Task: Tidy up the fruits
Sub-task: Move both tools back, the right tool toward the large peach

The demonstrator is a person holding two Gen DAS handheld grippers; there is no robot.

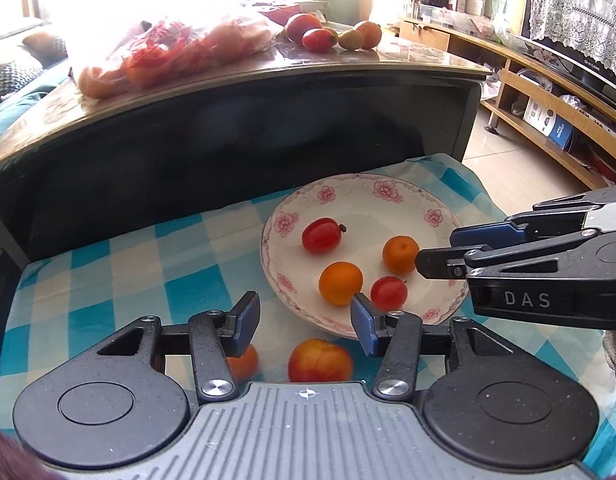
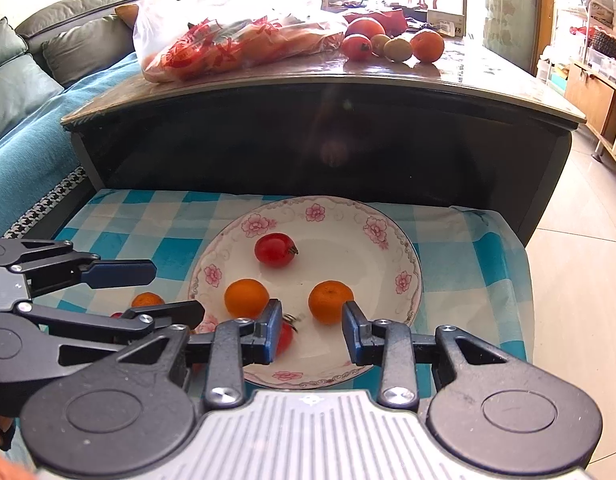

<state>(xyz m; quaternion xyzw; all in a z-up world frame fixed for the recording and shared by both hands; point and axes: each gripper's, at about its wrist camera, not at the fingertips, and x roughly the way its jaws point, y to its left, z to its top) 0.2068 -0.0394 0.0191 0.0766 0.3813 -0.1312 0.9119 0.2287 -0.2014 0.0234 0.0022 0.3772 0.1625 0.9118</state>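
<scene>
A white floral plate [image 1: 347, 192] [image 2: 403, 248] sits on a blue checked cloth. It holds two small oranges [image 1: 340, 282] [image 1: 400, 254] and two red tomatoes [image 1: 321, 235] [image 1: 388, 293]. A peach [image 1: 319, 361] and another small orange [image 1: 244, 362] lie on the cloth in front of the plate. My left gripper [image 1: 306, 320] is open and empty above the peach, at the plate's near rim. My right gripper [image 2: 309, 330] is open and empty over the plate's near side, with an orange [image 2: 330, 301] just beyond its fingertips.
A dark coffee table [image 1: 268, 128] rises behind the cloth. On top lie a plastic bag of fruit [image 1: 176, 52] and several loose fruits [image 1: 331, 34]. A sofa [image 2: 24, 92] is on the left, tiled floor and wooden shelving [image 1: 547, 92] on the right.
</scene>
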